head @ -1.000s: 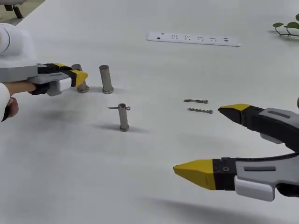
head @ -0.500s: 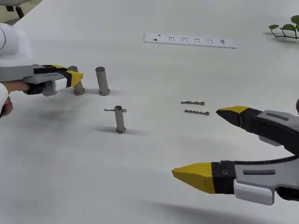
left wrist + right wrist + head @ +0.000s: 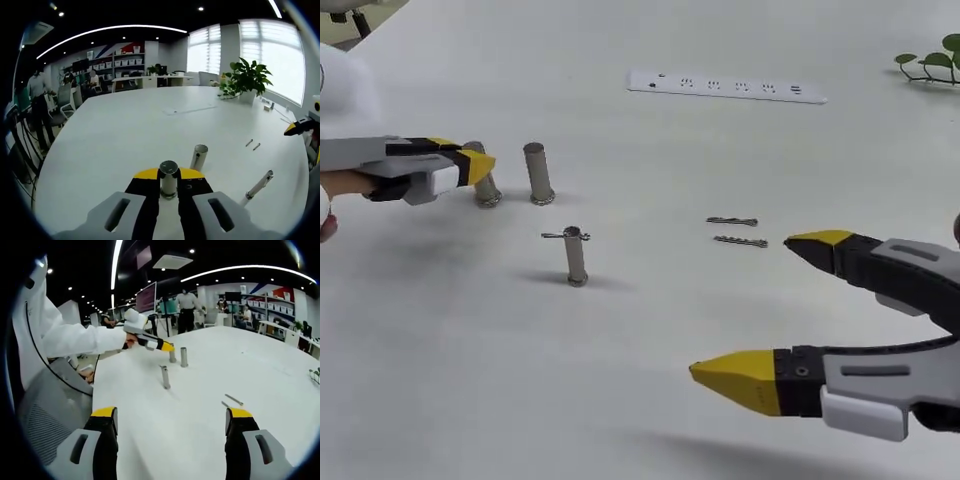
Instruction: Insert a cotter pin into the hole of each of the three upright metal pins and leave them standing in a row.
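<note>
**A:** Which step is in hand?

**B:** By my judgement 1 of 3 is done. The near pin [image 3: 576,255] stands alone on the table [image 3: 470,380] with a cotter pin [image 3: 566,236] through its top. The left pin [image 3: 168,179] and the middle pin [image 3: 537,172] stand side by side farther back, both bare.

**A:** And the grippers?

**B:** The left gripper [image 3: 480,166] is clamped on the left pin, its jaws pressed against both sides. The right gripper [image 3: 745,305] hangs near, on the right, with its jaws wide apart and nothing between them.

**A:** Where are the spares?

**B:** 2 loose cotter pins [image 3: 732,221] lie flat on the table, just beside each other, between the right gripper and the standing pins.

**A:** So what comes next?

**B:** Probably the right gripper reaches forward, pinches 1 of them near its end and carries it left to the held pin. I cannot make out the hole here. The left gripper likely has to hold the pin steady, perhaps turn it, so the tip lines up.
</note>
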A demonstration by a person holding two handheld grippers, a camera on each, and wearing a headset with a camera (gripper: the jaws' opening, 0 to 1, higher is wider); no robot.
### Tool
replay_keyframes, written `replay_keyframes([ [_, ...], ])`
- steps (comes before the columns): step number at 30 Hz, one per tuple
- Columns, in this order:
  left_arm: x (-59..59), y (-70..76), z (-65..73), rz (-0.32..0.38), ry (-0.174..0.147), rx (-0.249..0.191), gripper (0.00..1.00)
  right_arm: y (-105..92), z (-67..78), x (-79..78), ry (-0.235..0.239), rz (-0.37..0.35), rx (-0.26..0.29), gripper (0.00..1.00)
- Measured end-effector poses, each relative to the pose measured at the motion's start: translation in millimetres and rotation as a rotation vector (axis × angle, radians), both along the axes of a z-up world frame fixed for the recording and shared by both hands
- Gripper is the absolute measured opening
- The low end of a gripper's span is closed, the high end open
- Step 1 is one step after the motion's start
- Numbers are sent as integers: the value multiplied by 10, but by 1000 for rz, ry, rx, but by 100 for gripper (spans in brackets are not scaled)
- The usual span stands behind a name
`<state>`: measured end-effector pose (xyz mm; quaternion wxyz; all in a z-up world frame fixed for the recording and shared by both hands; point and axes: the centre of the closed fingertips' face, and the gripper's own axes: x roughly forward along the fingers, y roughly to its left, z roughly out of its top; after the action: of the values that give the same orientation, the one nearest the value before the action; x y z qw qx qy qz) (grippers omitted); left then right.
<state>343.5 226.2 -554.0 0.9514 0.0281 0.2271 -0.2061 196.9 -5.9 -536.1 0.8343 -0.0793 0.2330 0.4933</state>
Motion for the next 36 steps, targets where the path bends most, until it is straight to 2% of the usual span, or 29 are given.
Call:
replay_keyframes([
  [6, -135, 22, 169, 12, -12, -7, 9, -4, 27, 2, -8, -1, 2, 87],
  [12, -344, -31, 367, 15, -30, 2, 9, -1, 16, -25, -7, 5, 0, 87],
  [16, -506, -65, 488, 20, -43, -25, 9, 25, 35, -50, -5, 8, 23, 87],
  [25, -803, -195, 678, -5, -62, 32, 9, 53, 13, -83, 2, 26, 27, 87],
  [30, -858, -213, 735, -24, -69, 33, 9, 63, 0, -86, 8, 26, 39, 87],
  [36, -924, -291, 821, -47, -83, 19, 9, 54, -35, -101, 12, 37, 28, 87],
])
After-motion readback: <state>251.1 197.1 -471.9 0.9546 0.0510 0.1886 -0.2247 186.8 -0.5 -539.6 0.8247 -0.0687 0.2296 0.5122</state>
